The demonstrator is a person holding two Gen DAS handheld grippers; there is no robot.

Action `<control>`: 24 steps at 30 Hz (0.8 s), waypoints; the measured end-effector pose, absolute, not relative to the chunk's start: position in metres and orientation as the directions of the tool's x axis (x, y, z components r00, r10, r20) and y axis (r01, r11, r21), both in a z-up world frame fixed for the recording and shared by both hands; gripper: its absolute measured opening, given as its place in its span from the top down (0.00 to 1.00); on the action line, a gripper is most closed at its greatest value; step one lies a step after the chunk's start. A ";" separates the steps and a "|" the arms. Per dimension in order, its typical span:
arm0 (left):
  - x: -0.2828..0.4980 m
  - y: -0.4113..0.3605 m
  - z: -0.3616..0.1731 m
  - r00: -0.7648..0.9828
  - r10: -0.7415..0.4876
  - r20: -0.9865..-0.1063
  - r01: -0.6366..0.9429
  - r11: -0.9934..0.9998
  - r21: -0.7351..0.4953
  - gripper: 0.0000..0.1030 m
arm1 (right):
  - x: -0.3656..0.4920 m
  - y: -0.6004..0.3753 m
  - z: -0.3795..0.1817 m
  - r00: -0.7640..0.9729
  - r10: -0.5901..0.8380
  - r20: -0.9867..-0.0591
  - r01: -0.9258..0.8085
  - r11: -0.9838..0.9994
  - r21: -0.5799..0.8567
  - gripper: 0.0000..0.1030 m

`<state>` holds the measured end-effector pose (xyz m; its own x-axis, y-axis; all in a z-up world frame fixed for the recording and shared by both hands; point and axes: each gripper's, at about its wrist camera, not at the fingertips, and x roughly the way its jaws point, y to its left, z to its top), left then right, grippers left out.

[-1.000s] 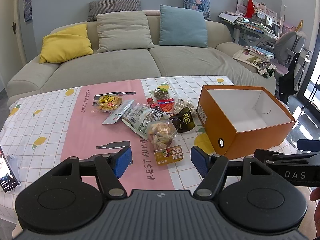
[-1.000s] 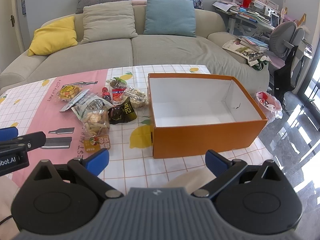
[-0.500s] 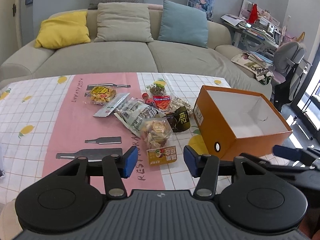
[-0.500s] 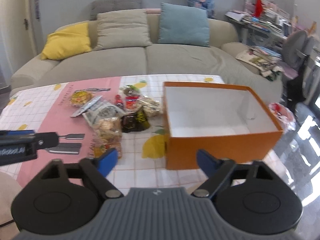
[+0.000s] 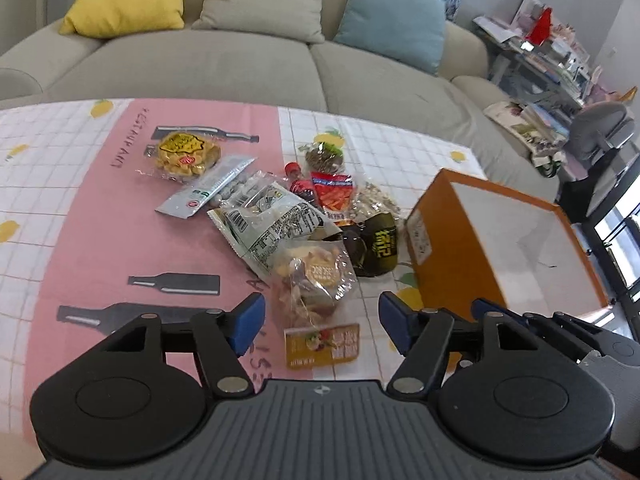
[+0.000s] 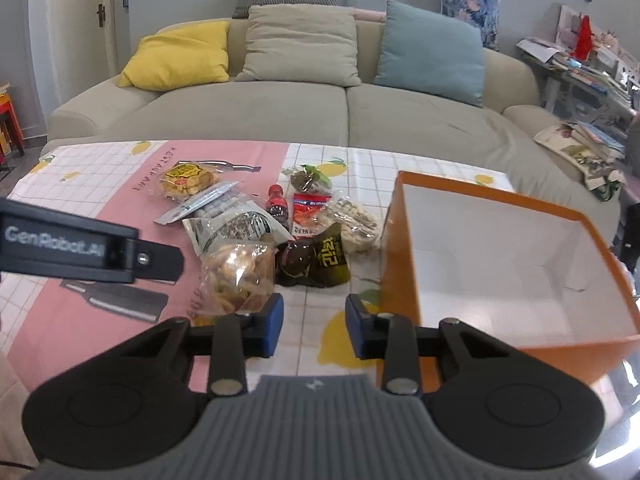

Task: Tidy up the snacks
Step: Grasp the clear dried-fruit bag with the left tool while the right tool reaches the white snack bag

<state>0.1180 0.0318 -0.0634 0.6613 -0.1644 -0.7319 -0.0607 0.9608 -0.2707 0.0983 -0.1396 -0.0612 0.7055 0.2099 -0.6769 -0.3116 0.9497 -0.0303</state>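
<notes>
Both grippers hang over the near edge of the table [image 6: 120, 160], pointed down at the snack pile. The left gripper [image 5: 320, 322] has its blue pads well apart and the jaws are opening; nothing is pinched, though the clear bag of biscuits [image 5: 316, 276] sits just past the gap at twelve o'clock and a small orange packet [image 5: 322, 346] lies on the cloth between the pads in this view, apparently below them and untouched.

The right gripper [image 6: 314, 326] shows a much narrower gap and its jaws are closing, with only the lemon-print tablecloth [image 6: 336, 332] visible between them: no snack in there. The biscuit bag [image 6: 240, 276] lies at its ten o'clock, just beyond the left pad.

From the right wrist view the pile spreads around eleven to twelve o'clock: a dark green pouch [image 6: 326, 258] next to the biscuit bag, a white printed packet [image 6: 236, 226] behind, a small cola bottle [image 6: 277, 206], a red packet [image 6: 308, 212], a clear bag of pale nuts [image 6: 352, 220], a yellow-labelled snack pack [image 6: 186, 180] farthest left, and a silvery sachet [image 6: 200, 202] beside it.

The orange box [image 6: 400, 264] stands open at two o'clock, white inside, with no snack visible in it, though the picture is blurred.
</notes>
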 end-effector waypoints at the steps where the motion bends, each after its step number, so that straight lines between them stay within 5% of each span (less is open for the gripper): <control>1: 0.124 0.032 -0.067 0.656 -0.170 -0.736 -0.059 0.960 -0.275 0.26 | 0.106 -0.137 -0.066 0.703 0.215 -0.678 -0.319 0.947 -0.031 0.75; 6: 0.152 0.034 -0.093 0.583 -0.170 -0.794 -0.093 0.957 -0.273 0.25 | 0.139 -0.126 -0.089 0.677 0.229 -0.699 -0.356 0.934 -0.039 0.84; 24: 0.196 0.020 -0.140 0.491 -0.150 -0.858 -0.105 0.968 -0.229 0.14 | 0.176 -0.105 -0.140 0.591 0.293 -0.752 -0.438 0.899 0.006 0.88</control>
